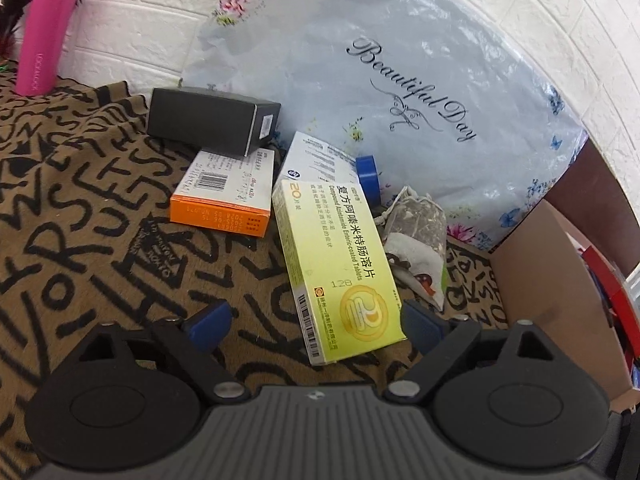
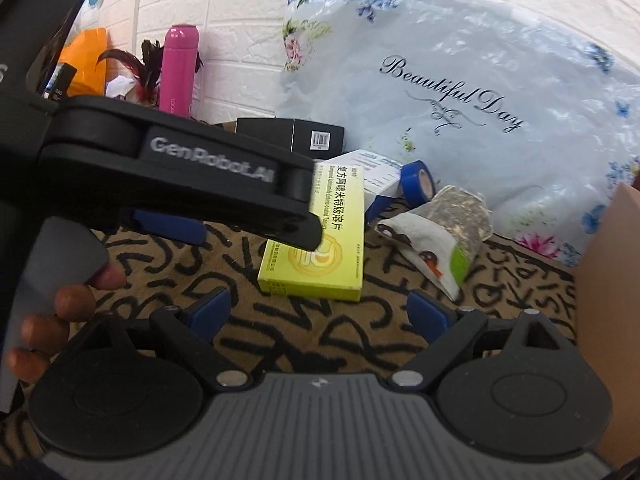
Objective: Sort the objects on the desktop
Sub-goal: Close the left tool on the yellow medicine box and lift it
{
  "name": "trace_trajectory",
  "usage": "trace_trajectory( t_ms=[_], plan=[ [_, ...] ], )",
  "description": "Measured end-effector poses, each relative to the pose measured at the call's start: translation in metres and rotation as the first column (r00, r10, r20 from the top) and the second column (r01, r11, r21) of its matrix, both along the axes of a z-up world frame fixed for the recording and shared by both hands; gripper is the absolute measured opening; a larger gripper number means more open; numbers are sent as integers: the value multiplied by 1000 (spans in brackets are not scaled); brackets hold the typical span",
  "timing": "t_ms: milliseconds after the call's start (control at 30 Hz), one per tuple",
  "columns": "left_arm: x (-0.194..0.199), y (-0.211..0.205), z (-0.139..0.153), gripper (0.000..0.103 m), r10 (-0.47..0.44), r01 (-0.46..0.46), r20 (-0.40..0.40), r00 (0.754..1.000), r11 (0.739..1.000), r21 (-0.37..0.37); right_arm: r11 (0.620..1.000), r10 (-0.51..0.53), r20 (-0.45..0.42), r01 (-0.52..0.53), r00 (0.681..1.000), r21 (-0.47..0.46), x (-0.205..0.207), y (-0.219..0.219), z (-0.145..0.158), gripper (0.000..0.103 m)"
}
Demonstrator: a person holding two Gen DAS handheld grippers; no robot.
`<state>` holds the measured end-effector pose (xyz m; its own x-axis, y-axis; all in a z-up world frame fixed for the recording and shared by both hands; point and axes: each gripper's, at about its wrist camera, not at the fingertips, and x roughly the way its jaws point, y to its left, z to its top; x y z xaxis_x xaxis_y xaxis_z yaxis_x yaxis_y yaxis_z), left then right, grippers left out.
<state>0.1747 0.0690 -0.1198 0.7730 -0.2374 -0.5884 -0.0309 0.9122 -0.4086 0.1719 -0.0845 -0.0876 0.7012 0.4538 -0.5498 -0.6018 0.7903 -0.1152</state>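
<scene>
A yellow-green medicine box [image 1: 336, 276] lies flat on the lettered brown cloth [image 1: 100, 240]. Its near end sits between the blue pads of my left gripper [image 1: 314, 326], which is open; the right pad is close to the box's corner and the left pad is well clear. In the right wrist view the same yellow box [image 2: 320, 264] lies just beyond my right gripper [image 2: 320, 312], also open and holding nothing. The left gripper's black linkage [image 2: 208, 168] crosses that view above the box. An orange-and-white box [image 1: 224, 196], black box [image 1: 212, 118], white-blue box [image 1: 316, 156], blue tape roll [image 1: 368, 174] and cloth sachet [image 1: 416, 240] lie behind.
A big floral plastic bag [image 1: 400, 80] leans on the white brick wall. A pink bottle [image 1: 48, 28] stands at the back left beside dark feathers [image 2: 136, 68]. A cardboard box [image 1: 552, 280] borders the right side. A person's fingers [image 2: 60, 312] grip the left tool's grey handle.
</scene>
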Motion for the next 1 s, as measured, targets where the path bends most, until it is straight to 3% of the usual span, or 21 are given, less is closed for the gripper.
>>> trace_trajectory(
  t_ms=[167, 400, 467, 533, 1000],
  plan=[
    [12, 1, -5, 77, -17, 17, 2, 1000, 1000, 17, 1000, -1, -8, 0, 1000, -14, 15, 9, -9, 85],
    [18, 1, -6, 70, -38, 39, -7, 999, 999, 7, 1000, -2, -20, 2, 1000, -5, 29, 14, -13, 77],
    [18, 0, -6, 58, -55, 55, -12, 998, 998, -17, 1000, 4, -33, -4, 999, 4, 32, 14, -14, 69],
    [18, -2, -6, 51, -75, 74, -21, 997, 996, -50, 1000, 0, -42, 1, 999, 8, 32, 14, -14, 66],
    [-32, -28, 1, 46, -85, 78, -74, 994, 993, -83, 998, -31, -119, 37, 992, 48, -10, -25, -8, 66]
  ],
)
